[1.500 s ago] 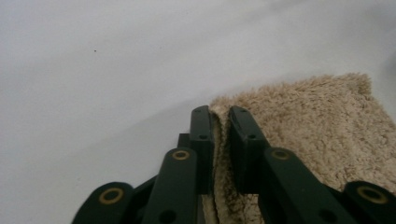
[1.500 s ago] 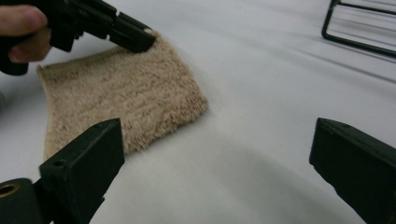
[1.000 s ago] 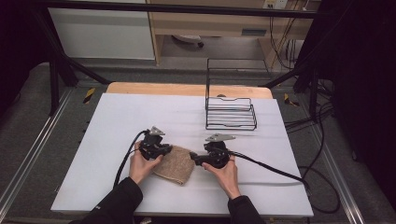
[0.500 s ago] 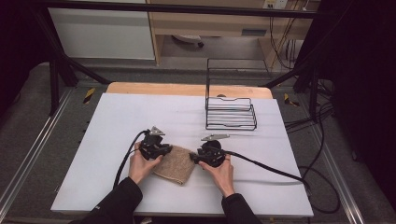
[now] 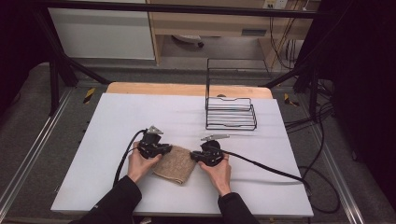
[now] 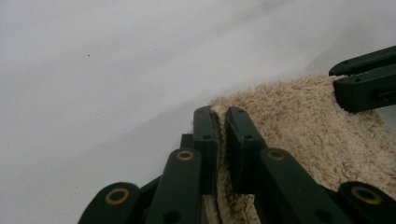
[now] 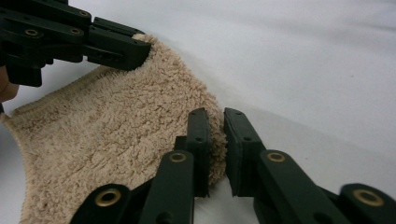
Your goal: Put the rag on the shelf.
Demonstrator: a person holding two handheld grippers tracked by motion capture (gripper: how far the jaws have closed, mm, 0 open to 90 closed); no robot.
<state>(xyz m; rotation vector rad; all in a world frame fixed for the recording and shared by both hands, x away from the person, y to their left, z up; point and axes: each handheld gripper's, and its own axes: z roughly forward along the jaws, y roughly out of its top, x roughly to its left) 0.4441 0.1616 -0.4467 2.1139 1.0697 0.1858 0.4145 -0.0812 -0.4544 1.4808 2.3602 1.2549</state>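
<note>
Left tongs (image 6: 222, 140), right tongs (image 7: 215, 149) — both pinch towel (image 5: 176, 165).

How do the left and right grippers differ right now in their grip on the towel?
The left gripper pinches the beige towel at its far left corner; the right gripper takes the far right corner. The left gripper's jaws are settled on the edge; the right gripper's jaws have just been closing, with towel edge between them. Both are shut on the cloth, low over the white table.
</note>
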